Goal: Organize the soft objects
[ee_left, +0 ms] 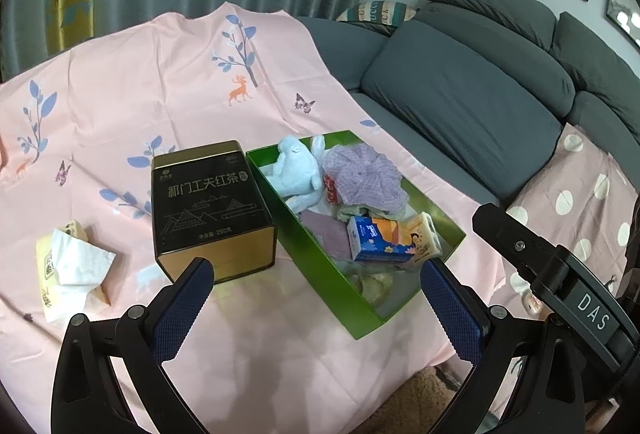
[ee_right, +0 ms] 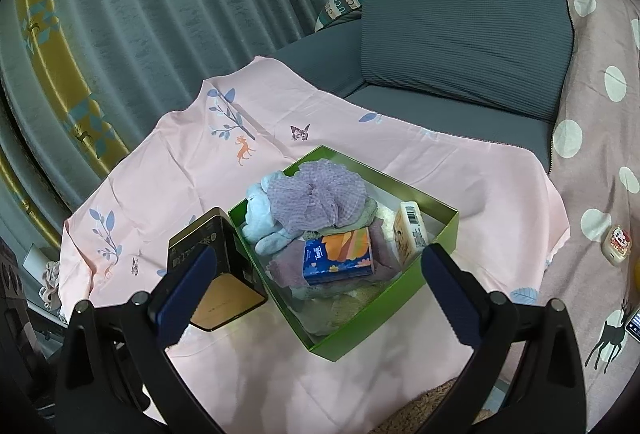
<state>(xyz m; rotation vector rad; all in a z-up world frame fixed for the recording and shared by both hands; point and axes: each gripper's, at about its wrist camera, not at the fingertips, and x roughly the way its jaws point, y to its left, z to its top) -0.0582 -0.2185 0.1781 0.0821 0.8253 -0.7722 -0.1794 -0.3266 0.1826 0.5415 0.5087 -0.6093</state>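
On the pink sheet (ee_left: 168,82), far left, an opened tissue pack (ee_left: 72,266) lies by itself, a white sheet pulled loose from its top; well apart from the rest, it looks like the last soft thing not yet sorted. Next along stands a black and gold tea tin (ee_left: 212,210), hard-sided, upright, just beside the green box (ee_left: 320,266) but outside it, which fits the sorting: my guess is the tin is left out because it is not soft. Green box holds the gathered lot: a pale blue plush toy (ee_left: 294,170) at the far end, a purple mesh bath puff (ee_left: 360,174) piled against it, a purple towel (ee_left: 324,234) folded low, a blue and orange tissue packet (ee_left: 380,240) lying on top, and a cream packet (ee_right: 410,234) standing on edge against the right wall, likely wedged there for want of flat room. Something yellowish lies at the near end; cannot tell what. Left gripper (ee_left: 316,294) hovers over the near edge of the sheet, jaws spread wide and holding nothing, aimed between tin and box. Right gripper (ee_right: 316,278) likewise released and empty, looking down into the box. Grey sofa (ee_left: 480,106) behind; a spotted blanket (ee_right: 596,138) at far right carries small odds and ends, too small to name.
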